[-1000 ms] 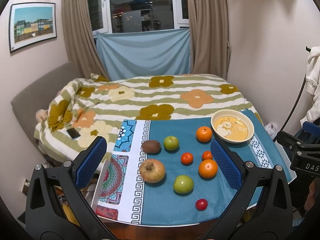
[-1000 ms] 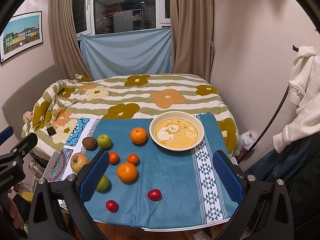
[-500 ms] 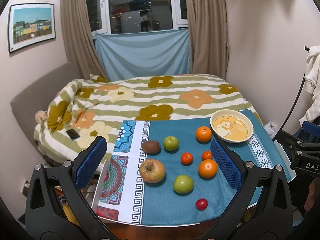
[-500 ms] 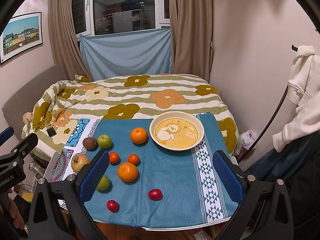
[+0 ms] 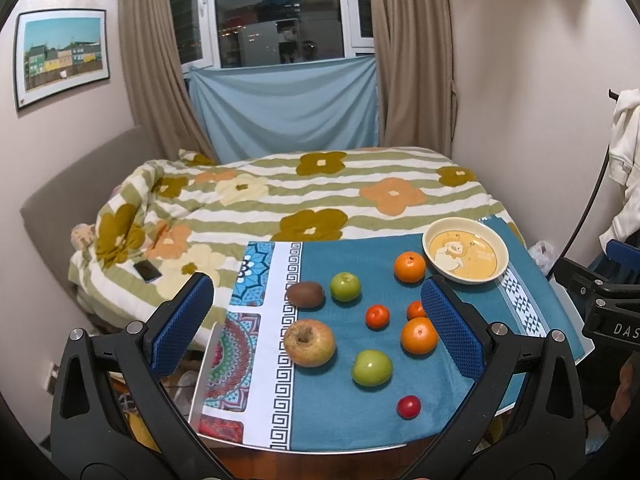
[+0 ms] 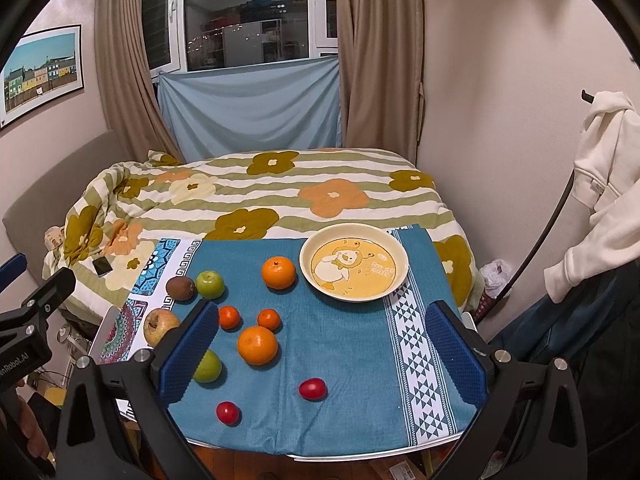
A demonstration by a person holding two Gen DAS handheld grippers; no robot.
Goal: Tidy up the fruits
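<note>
Covering table: blue cloth (image 6: pixel 344 344); flowered bed (image 6: pixel 280 196) beyond; curtained window (image 6: pixel 244 12).

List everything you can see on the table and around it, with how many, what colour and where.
bowl: one, cream and yellow, empty, far right of the blue cloth.
large oranges: two, orange, one beside the bowl, one mid-cloth.
small tangerines: two, orange, side by side between the large oranges.
green apples: two, one far left, one near left.
kiwi: one, brown, touching or nearly touching the far green apple.
russet apple: one, yellow-red, on the white border.
cherry tomatoes: two, red, near edge.
phone: one, dark, on the flowered blanket.
left gripper: open, blue pads.
right gripper: open, blue pads.
</note>
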